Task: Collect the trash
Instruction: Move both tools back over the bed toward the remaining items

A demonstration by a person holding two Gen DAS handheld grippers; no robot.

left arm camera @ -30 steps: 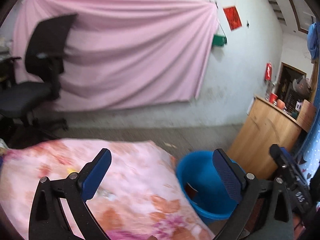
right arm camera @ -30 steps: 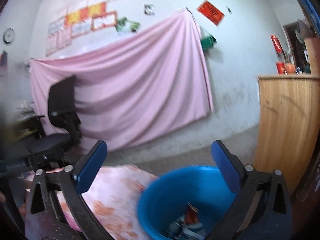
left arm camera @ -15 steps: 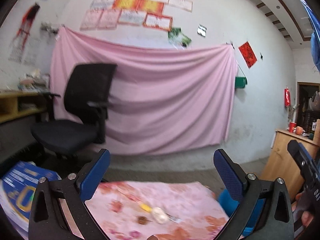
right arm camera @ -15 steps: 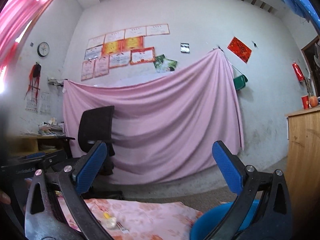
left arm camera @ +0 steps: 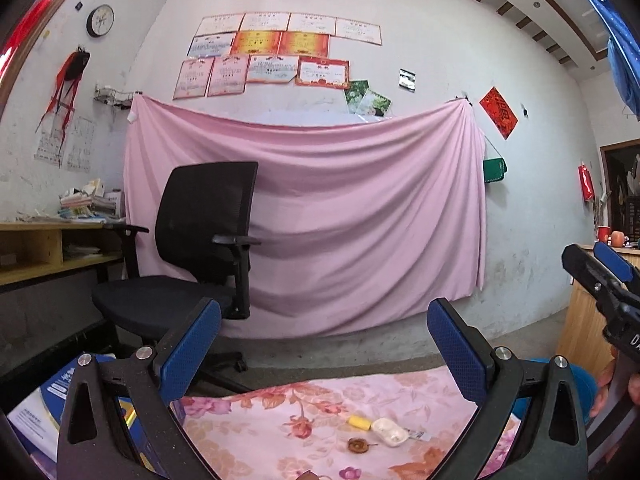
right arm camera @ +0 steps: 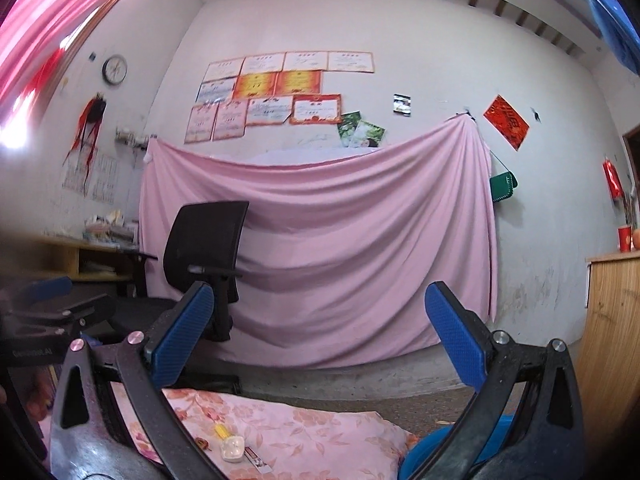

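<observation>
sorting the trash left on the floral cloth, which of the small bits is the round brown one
The brown disc is the round one. It lies nearest the camera, in front of the yellow piece and the white oval piece, which sit side by side.

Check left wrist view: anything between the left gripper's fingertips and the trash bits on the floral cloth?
Nothing. In the left wrist view, the open left gripper hangs above the yellow piece, white piece and brown disc; only bare floral cloth shows between.

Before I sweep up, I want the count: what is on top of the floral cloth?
On the floral cloth lie a yellow piece, a white lump, a small brown disc and a thin wrapper strip. The left gripper's fingers cover the cloth's near corners.
</observation>
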